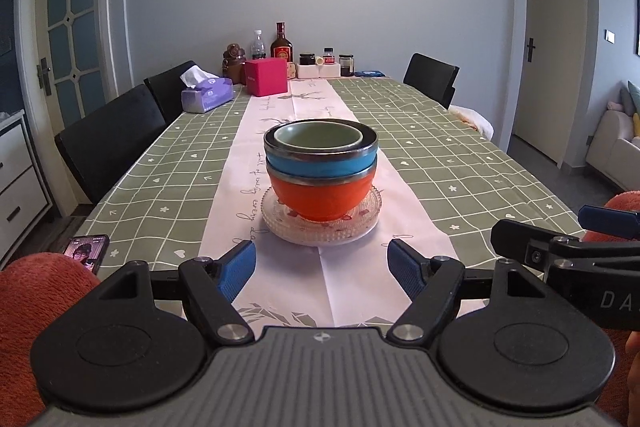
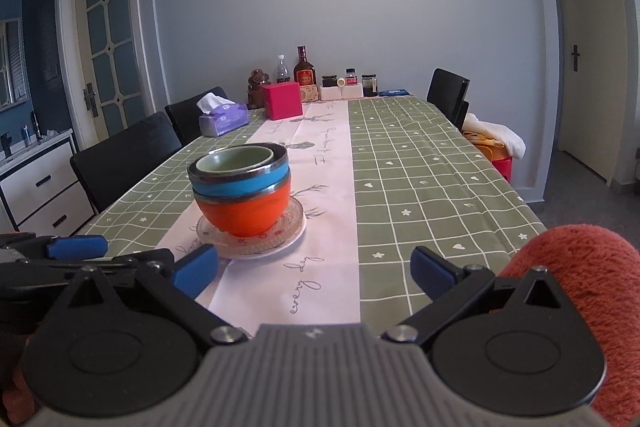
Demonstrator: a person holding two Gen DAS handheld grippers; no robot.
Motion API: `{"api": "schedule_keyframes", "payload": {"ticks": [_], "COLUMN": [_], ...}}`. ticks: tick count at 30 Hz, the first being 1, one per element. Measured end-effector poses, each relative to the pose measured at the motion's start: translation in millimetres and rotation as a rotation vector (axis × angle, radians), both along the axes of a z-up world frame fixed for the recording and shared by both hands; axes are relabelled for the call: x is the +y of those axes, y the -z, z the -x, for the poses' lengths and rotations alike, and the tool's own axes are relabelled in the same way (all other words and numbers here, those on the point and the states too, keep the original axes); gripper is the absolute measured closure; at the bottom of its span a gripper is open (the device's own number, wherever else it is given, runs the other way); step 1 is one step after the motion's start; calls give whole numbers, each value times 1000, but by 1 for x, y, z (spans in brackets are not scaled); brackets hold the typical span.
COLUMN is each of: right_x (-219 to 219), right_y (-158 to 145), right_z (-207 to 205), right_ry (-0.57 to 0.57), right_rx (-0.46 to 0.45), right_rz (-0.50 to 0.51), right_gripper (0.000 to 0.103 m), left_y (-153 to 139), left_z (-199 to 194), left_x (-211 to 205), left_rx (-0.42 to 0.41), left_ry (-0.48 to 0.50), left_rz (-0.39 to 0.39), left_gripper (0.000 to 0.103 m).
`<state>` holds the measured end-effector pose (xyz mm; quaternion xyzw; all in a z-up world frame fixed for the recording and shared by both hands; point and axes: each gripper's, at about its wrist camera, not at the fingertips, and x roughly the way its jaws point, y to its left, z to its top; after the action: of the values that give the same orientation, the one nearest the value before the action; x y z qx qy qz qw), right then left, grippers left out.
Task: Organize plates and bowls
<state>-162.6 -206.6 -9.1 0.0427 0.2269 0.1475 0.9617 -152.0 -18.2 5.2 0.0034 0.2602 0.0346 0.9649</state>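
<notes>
A stack stands on the table's white runner: a green bowl [image 1: 319, 137] nested in a blue bowl [image 1: 320, 163], that one in an orange bowl [image 1: 320, 199], all on a clear glass plate [image 1: 276, 223] over a white plate. My left gripper [image 1: 321, 269] is open just short of the stack, with nothing between its blue pads. In the right wrist view the same orange bowl [image 2: 244, 213] and glass plate [image 2: 288, 223] lie ahead to the left. My right gripper [image 2: 314, 273] is open and empty, to the right of the stack.
A phone [image 1: 86, 251] lies at the table's near left edge. A tissue box [image 1: 206, 95], a pink box [image 1: 266, 77], bottles and jars [image 1: 282, 43] crowd the far end. Black chairs [image 1: 108, 143] stand along the left side and one [image 1: 432, 77] at the far right.
</notes>
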Motion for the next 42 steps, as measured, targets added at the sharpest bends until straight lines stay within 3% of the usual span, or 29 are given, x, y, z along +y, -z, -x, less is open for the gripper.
{"api": "schedule_keyframes", "payload": {"ticks": [42], "right_x": [-3], "right_y": [-12], "right_z": [8], "right_ry": [-15], "right_rx": [-16], "right_rz": [-26], "right_gripper": [3], "left_y": [-11], "left_z": [6], "left_x": [3], "left_rx": [-6], "left_ry": [-9], "left_rz": [-6], "left_gripper": [15]}}
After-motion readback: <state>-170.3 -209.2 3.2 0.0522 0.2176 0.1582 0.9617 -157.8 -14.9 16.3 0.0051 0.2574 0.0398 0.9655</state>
